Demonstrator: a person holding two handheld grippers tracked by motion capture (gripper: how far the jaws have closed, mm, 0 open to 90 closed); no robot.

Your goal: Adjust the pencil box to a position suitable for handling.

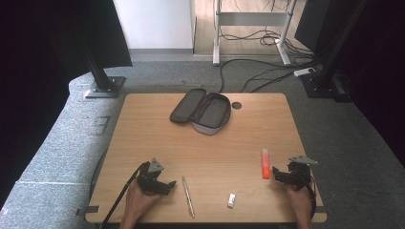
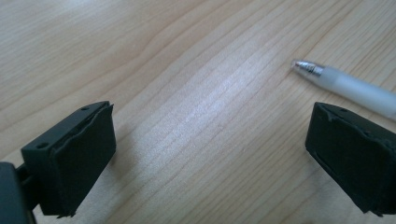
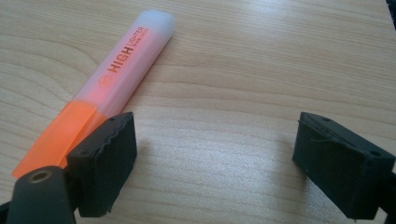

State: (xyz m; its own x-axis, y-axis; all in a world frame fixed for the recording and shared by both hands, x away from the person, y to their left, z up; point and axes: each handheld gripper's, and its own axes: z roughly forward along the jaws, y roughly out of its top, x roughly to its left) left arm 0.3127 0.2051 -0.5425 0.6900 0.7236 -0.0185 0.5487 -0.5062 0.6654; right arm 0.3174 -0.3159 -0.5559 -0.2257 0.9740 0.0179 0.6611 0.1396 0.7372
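Left hand-held gripper (image 1: 168,186) agape, right (image 1: 275,174) (seemingly) too

Matt wood-grain table (image 2: 196,116) — frosted plastic pen (image 2: 355,88), glossy translucent plastic highlighter (image 3: 116,74)

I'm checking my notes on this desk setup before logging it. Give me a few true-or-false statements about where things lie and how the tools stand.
1. The grey zip-up fabric pencil case lies open at the far side of the wooden table. True.
2. The left tool is shut on the slim silver-tipped pen. False: its jaws stand wide apart on bare wood, and the pen lies beside one jaw.
3. The orange highlighter with a frosted cap lies flat on the table beside the right tool. True.
4. The small white eraser sits inside the pencil case. False: it lies on the table near the front edge, between pen and highlighter.
5. The right tool is open. True.
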